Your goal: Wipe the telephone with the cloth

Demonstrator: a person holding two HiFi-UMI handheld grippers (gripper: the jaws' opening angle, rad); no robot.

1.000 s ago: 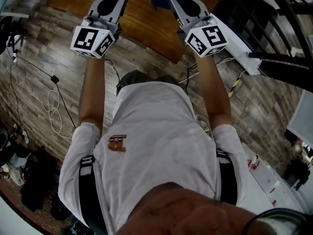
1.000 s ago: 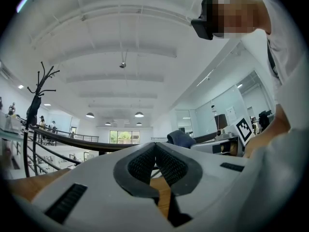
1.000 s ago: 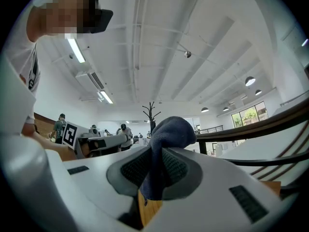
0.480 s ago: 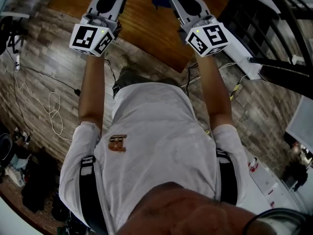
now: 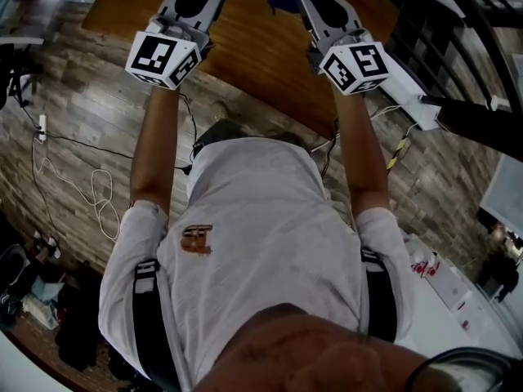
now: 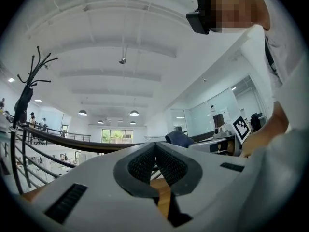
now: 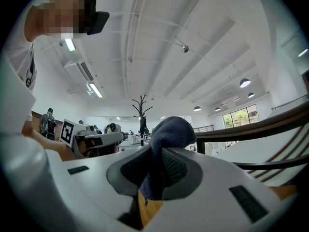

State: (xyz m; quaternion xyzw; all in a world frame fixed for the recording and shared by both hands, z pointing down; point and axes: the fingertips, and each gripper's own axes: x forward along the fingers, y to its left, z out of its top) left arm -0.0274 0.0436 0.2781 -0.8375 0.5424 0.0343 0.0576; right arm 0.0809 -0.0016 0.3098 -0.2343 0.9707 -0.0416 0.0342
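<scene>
Cloth [image 7: 169, 129] is pinched in the right gripper [image 7: 155, 164], bunched past the tips for wiping | left gripper [image 6: 155, 153] is held closed, empty | telephone is seen nowhere; table [image 5: 253, 51] lies far

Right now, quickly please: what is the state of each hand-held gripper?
Left hand-held gripper: closed, holding nothing.
Right hand-held gripper: closed on the blue cloth.

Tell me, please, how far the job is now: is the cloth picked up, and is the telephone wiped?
Done: the blue cloth is picked up; the right gripper is shut on it. In hand: both grippers are held over the wooden table; the left gripper is shut and empty. Left: the wiping itself. No telephone shows in any view, so nothing suggests it was wiped.
</scene>
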